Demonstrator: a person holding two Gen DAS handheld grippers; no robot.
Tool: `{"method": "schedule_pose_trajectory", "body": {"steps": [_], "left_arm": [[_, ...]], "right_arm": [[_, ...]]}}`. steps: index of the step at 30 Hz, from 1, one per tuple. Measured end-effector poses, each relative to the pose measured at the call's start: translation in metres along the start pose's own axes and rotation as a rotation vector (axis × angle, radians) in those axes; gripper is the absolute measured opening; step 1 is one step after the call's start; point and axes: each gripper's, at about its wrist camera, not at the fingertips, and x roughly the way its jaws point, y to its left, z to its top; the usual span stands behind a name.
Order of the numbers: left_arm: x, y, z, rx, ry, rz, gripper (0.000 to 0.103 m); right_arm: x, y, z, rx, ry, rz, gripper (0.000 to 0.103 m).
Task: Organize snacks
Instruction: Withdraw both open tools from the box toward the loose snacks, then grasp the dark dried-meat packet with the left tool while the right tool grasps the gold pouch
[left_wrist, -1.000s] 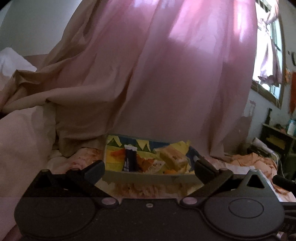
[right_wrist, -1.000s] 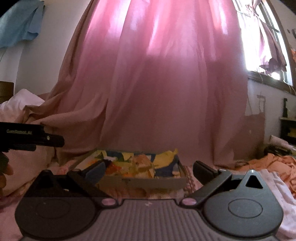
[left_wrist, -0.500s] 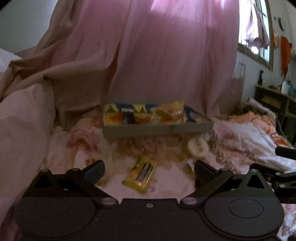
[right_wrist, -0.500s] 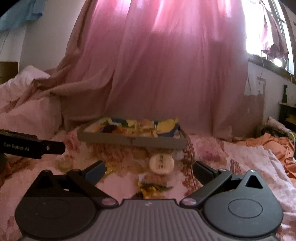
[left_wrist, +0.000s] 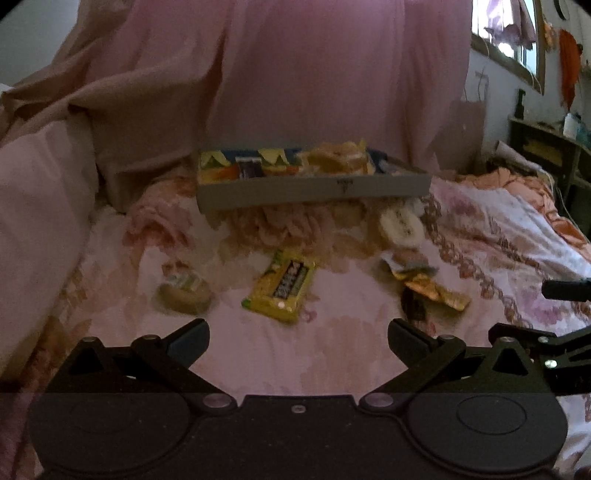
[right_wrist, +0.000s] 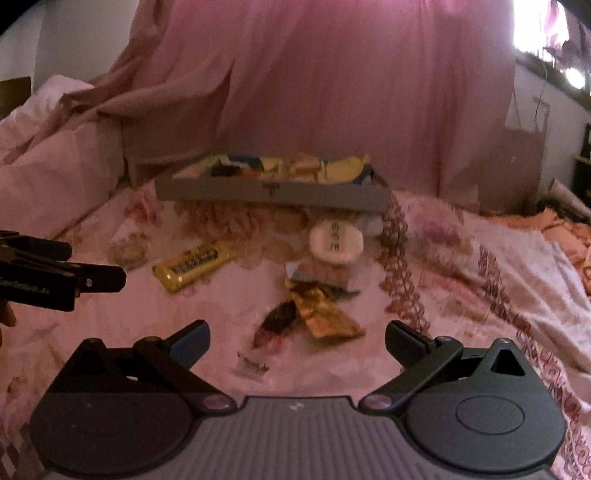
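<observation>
— What's under you, and what's the room like?

— A bed with a pink floral sheet, a pink curtain hanging behind it, a bright window at the upper right, and a dark shelf at the far right in my left view.

— Where are the snacks?

— One grey tray sits at the far side of the sheet, already full of mixed packets. Loose on the sheet nearer to me: one yellow bar, one round white packet just in front of the tray, one pale round snack off to the left, and a small heap of gold and dark wrappers; it's too blurred to count them.

— And your tools?

— My left gripper and right gripper both hang above the sheet, jaws spread wide, holding nothing
</observation>
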Motion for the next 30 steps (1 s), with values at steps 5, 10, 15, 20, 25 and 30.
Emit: {"method": "schedule_pose_trajectory", "body": {"steps": [5,10,15,20,25,30], "left_arm": [[0.011,-0.005,-0.006,0.017,0.042,-0.024,0.102],[0.02,-0.011,-0.007,0.032,0.066,-0.046,0.102],[0.035,-0.026,0.0,0.059,0.09,-0.082,0.102],[0.053,-0.047,0.01,0.099,0.136,-0.129,0.102],[0.077,-0.065,0.022,0.104,0.195,-0.172,0.102],[0.099,-0.09,0.023,0.189,0.259,-0.174,0.102]], "right_arm": [[0.011,-0.003,-0.002,-0.01,0.05,-0.005,0.103],[0.022,-0.017,0.004,0.003,0.088,0.004,0.103],[0.037,-0.036,0.011,0.011,0.112,0.032,0.103],[0.056,-0.055,0.017,-0.013,0.114,0.077,0.103],[0.082,-0.072,0.025,-0.01,0.124,0.14,0.103],[0.102,-0.085,0.033,0.014,0.127,0.212,0.102]]}}
